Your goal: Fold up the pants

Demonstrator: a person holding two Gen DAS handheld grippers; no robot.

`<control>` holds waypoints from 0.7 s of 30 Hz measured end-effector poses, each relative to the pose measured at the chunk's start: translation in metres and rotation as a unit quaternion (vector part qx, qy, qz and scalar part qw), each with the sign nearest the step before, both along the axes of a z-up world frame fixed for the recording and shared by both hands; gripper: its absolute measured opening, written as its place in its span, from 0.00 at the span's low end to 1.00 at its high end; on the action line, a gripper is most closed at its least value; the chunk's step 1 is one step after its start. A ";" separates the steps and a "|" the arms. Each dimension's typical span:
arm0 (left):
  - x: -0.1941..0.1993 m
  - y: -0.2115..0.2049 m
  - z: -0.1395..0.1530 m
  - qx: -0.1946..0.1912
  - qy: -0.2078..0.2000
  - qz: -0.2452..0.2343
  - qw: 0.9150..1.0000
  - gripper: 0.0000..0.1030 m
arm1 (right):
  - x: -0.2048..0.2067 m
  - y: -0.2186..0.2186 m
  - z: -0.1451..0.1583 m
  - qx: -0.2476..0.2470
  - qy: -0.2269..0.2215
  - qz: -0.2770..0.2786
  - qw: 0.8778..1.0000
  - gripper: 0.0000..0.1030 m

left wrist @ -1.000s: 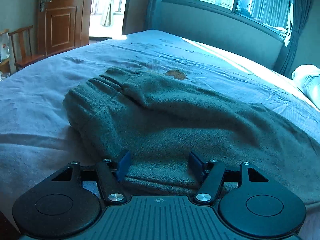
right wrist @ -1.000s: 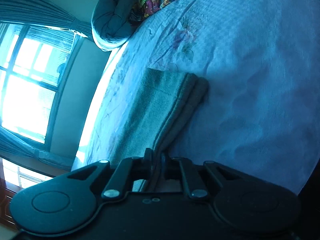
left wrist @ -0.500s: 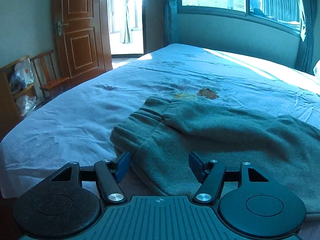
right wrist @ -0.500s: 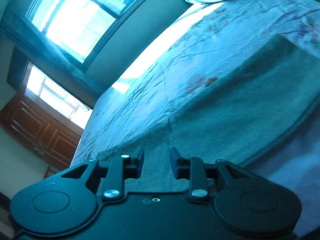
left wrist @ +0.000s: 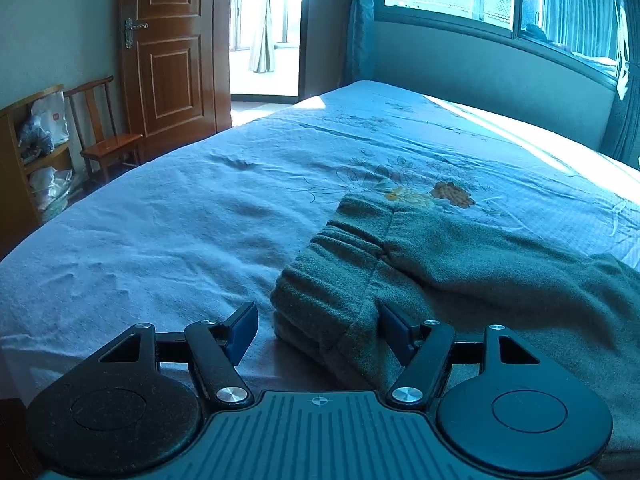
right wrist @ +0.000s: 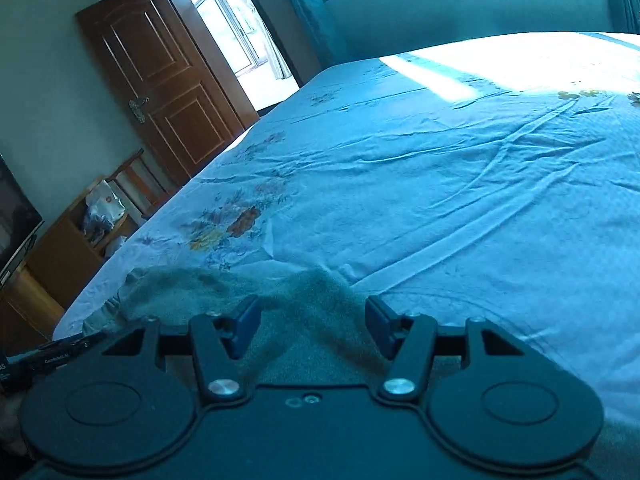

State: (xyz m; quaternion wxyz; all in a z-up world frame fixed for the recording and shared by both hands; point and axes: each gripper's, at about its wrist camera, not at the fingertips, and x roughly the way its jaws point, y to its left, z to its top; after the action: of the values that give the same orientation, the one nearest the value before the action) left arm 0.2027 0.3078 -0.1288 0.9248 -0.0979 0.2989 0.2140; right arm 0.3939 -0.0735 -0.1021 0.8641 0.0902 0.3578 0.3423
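Grey-green fleece pants (left wrist: 460,264) lie folded lengthwise on the blue bed sheet (left wrist: 200,220), ribbed waistband toward the left. My left gripper (left wrist: 318,330) is open, its jaws standing either side of the waistband's near corner. In the right wrist view the pants (right wrist: 208,284) lie just ahead, with a raised fold of fabric between the fingers. My right gripper (right wrist: 312,326) is open over that fold and holds nothing.
A wooden door (left wrist: 168,44) and a small wooden chair (left wrist: 108,144) stand past the bed's far left edge, with a shelf of bags (left wrist: 40,148). A window wall (left wrist: 500,60) runs behind the bed. Sunlight falls on the sheet's far side (right wrist: 520,60).
My right gripper has opened and let go of the pant fabric, then swung round to face the door. My left gripper has slid left to the waistband corner.
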 end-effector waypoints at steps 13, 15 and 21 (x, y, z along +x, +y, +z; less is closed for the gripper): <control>0.004 0.012 -0.023 -0.026 0.010 0.012 1.000 0.71 | 0.020 0.073 -0.032 -0.181 -0.080 0.053 0.979 0.00; 0.006 0.009 -0.026 -0.015 0.015 0.015 1.000 0.77 | 0.022 0.074 -0.044 -0.197 -0.070 0.052 0.977 0.00; -0.008 -0.001 -0.005 0.015 0.003 0.019 1.000 0.78 | -0.046 -0.068 0.023 0.043 -0.071 -0.113 0.990 0.50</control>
State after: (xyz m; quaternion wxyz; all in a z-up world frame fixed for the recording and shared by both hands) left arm 0.1944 0.3072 -0.1341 0.9211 -0.0888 0.2962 0.2367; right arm 0.3477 -0.1415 -0.0791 0.9158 0.1424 0.2678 0.2634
